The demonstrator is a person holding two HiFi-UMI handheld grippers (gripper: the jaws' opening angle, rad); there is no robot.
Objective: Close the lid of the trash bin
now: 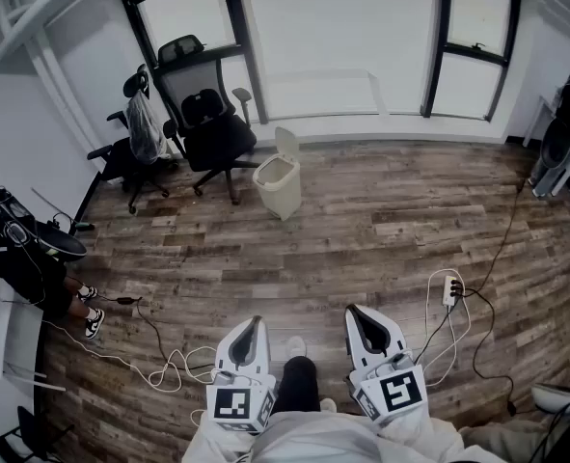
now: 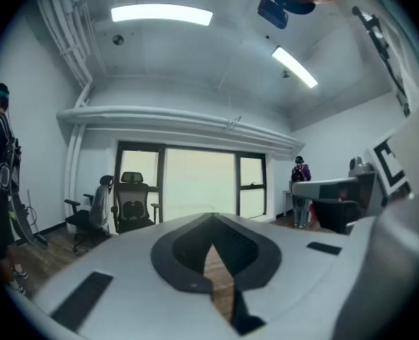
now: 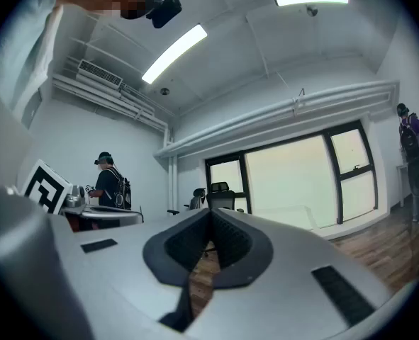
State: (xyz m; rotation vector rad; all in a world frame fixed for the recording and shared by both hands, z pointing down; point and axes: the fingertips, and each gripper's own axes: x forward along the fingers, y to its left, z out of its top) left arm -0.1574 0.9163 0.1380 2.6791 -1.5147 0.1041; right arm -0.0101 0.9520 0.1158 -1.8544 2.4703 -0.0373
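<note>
Cream plastic trash bin (image 1: 277, 183) at 12 o'clock, lid (image 1: 286, 144) up. Left gripper (image 1: 255, 324), right gripper (image 1: 356, 313): jaws tip-to-tip, holding nothing.

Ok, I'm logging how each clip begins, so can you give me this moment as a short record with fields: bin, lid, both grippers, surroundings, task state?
trash bin: pale, on the wood floor near the window wall
lid: raised, open
left gripper: jaws together, nothing between them, low by the person, far from the bin
right gripper: jaws together, nothing between them, also far from the bin
surroundings: black office chairs left of the bin; power strip with cables on the floor
task state: closing not yet begun
</note>
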